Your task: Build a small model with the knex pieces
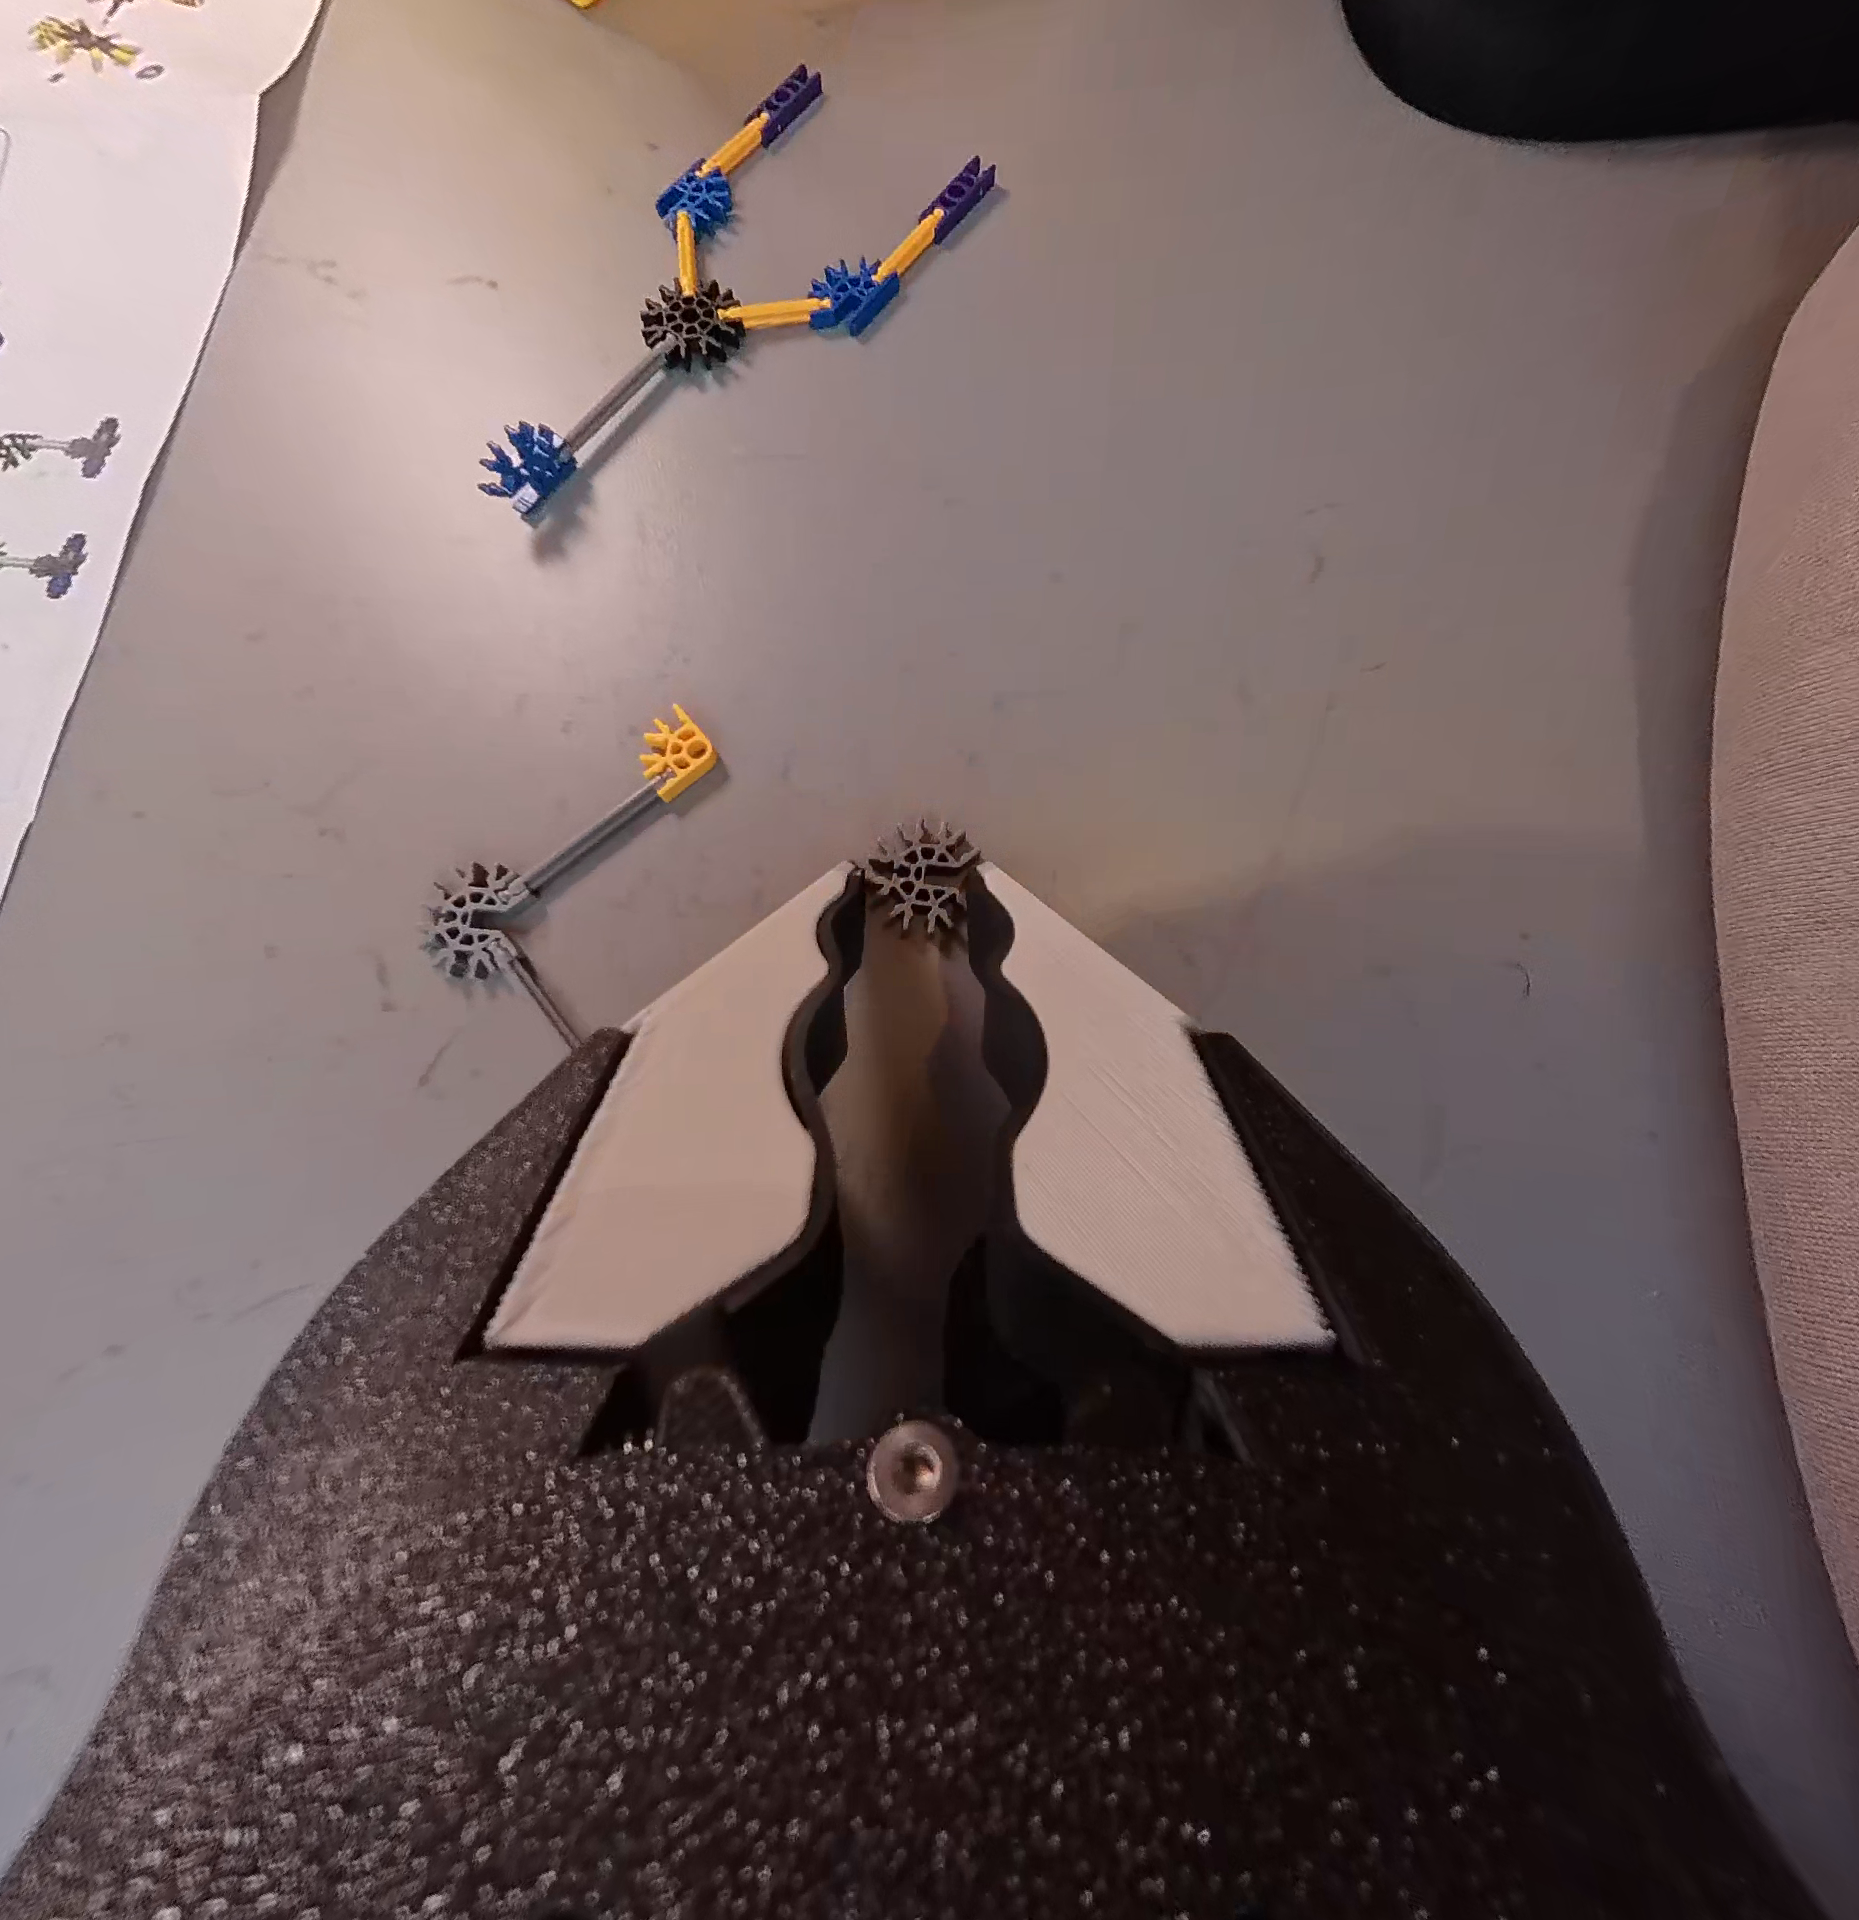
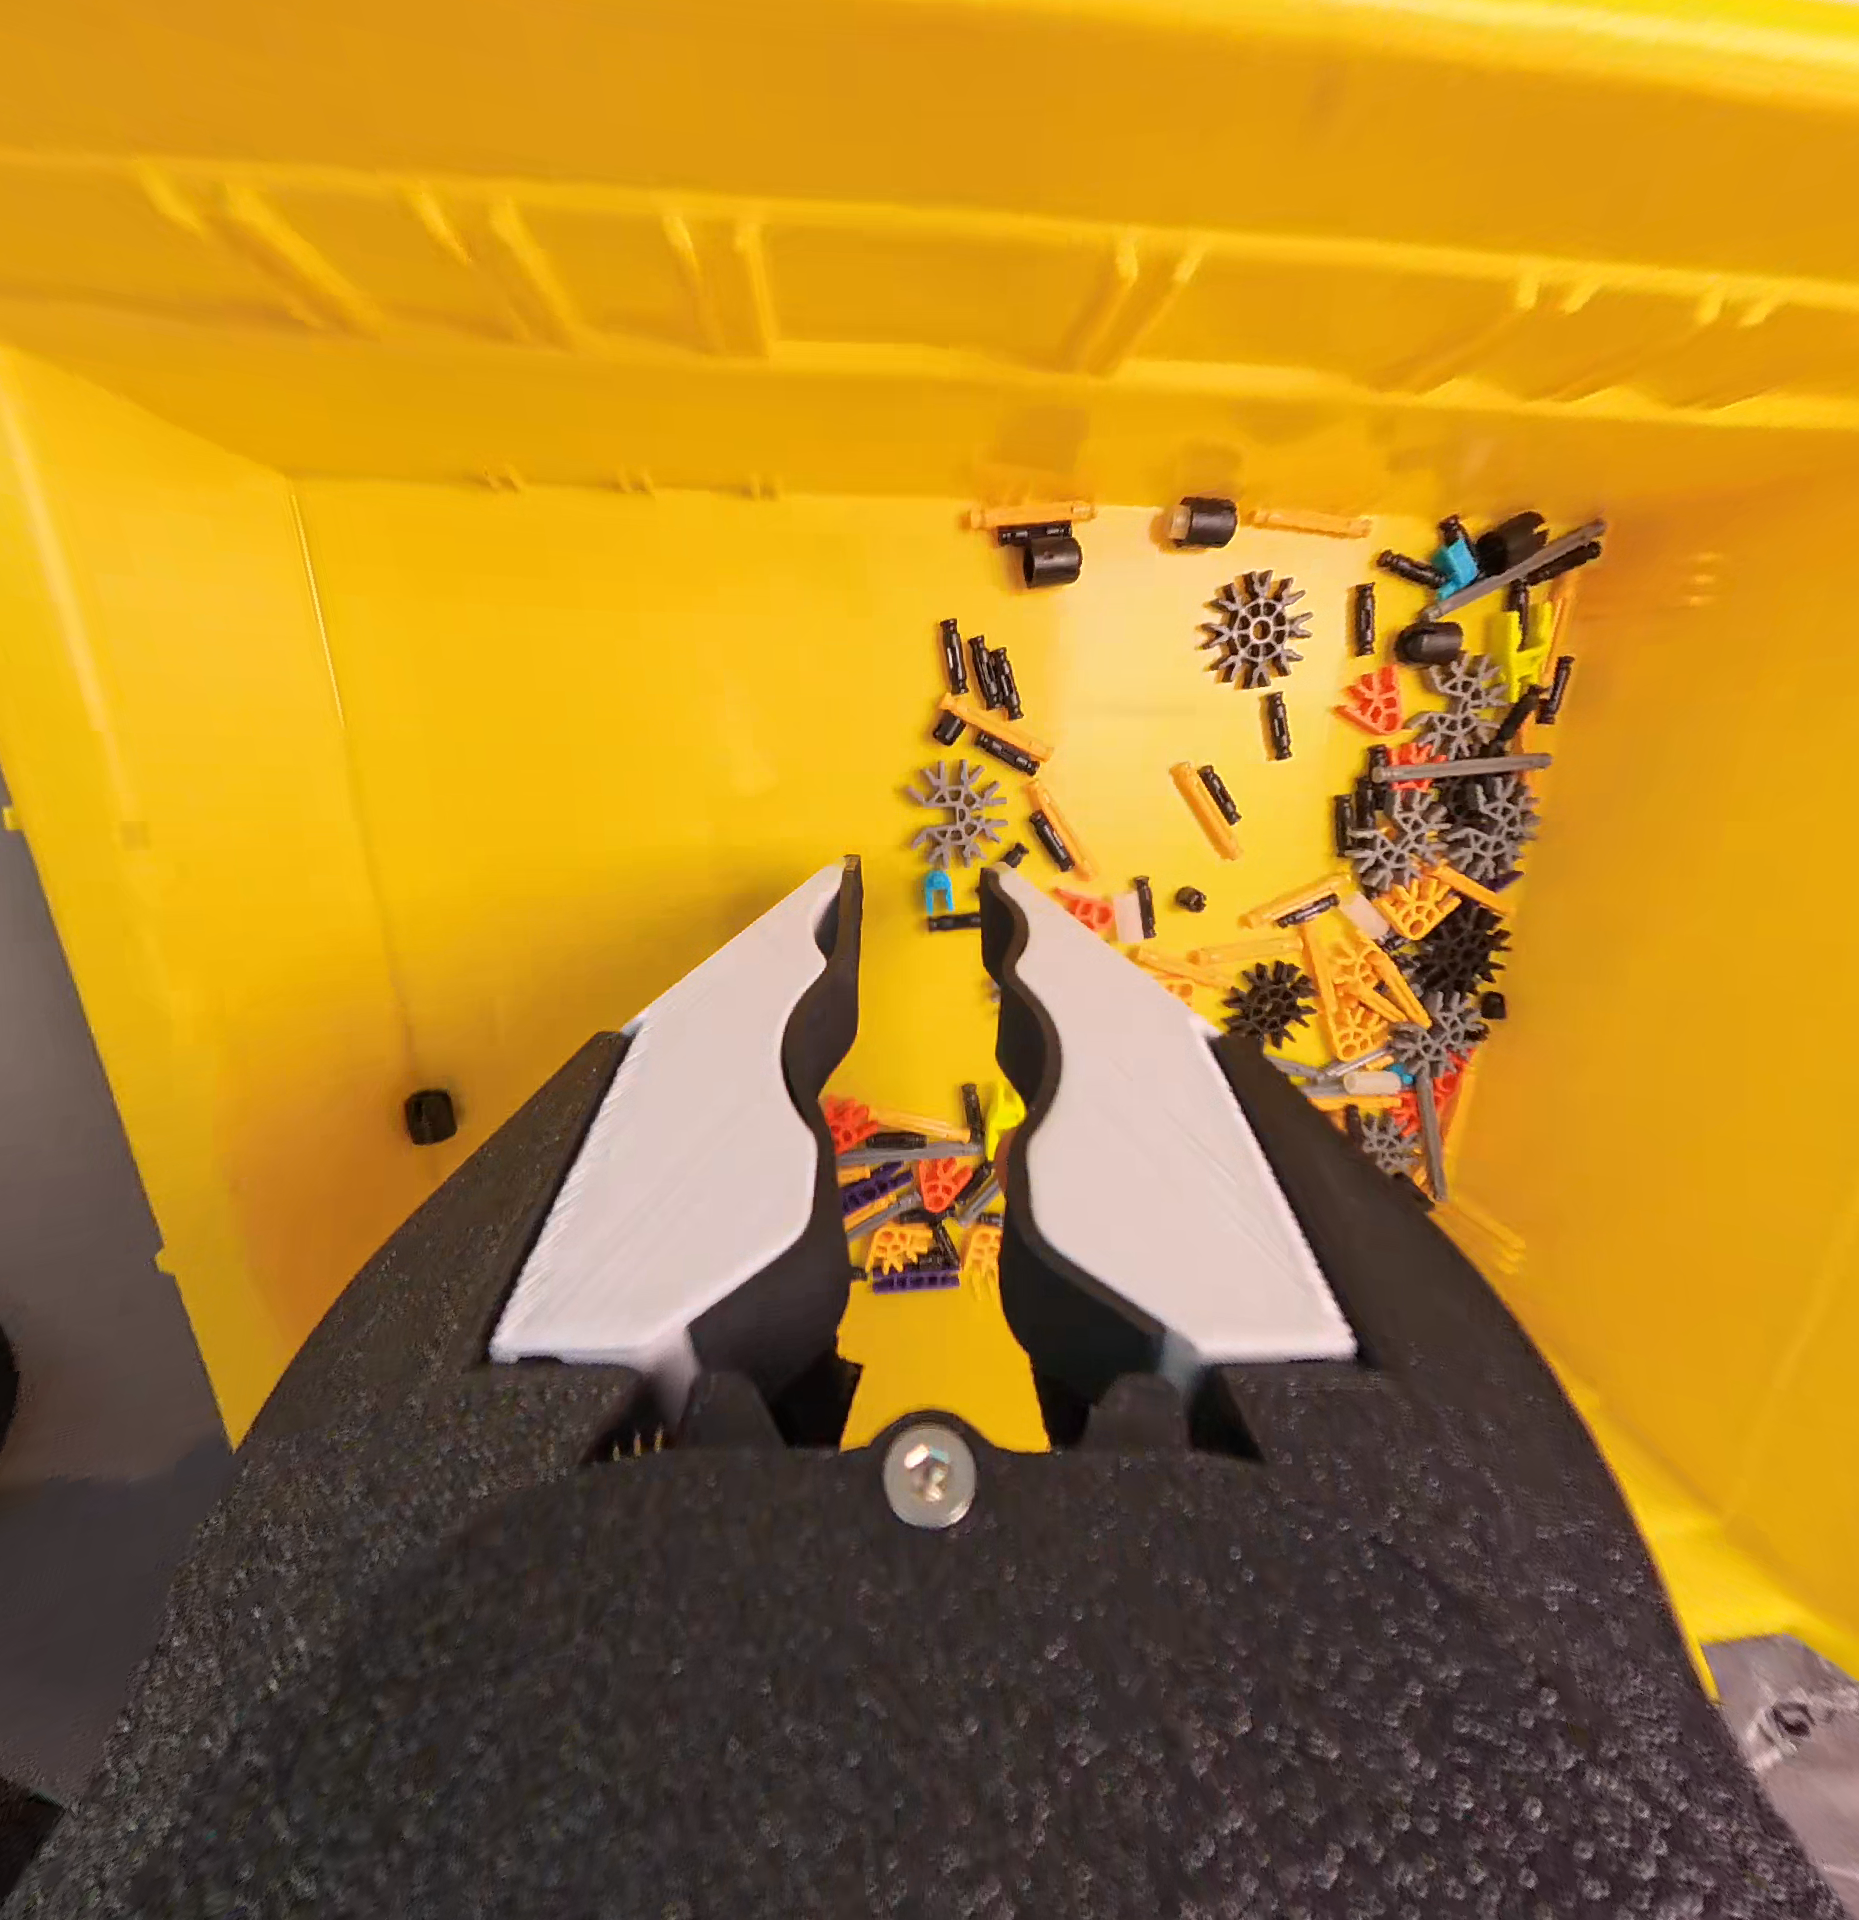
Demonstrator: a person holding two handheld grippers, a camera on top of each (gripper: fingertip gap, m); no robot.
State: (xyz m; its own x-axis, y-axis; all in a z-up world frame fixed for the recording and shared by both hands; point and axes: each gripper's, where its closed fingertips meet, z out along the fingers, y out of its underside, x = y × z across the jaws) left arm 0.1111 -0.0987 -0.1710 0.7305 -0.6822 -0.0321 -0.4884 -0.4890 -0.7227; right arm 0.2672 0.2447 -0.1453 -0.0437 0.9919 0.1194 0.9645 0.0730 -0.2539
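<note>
My left gripper [image 1: 922, 883] is closed on a grey snowflake connector [image 1: 923, 871], pinched at the fingertips above the grey table [image 1: 1216, 623]. Near it on the left lies a grey rod assembly with a yellow connector [image 1: 680, 750]. My right gripper [image 2: 920, 883] is partly open and holds nothing, inside the yellow bin [image 2: 592, 644], just before a small blue clip [image 2: 936, 891] among loose pieces.

Grey table [image 1: 1164, 582], kinda scuffed. A blue, yellow and black branched rod assembly [image 1: 733, 281] lies on it; nearer the camera from that sits a grey-and-yellow rod piece [image 1: 572, 862], and a printed instruction sheet [image 1: 83, 343] lies off to its left.
</note>
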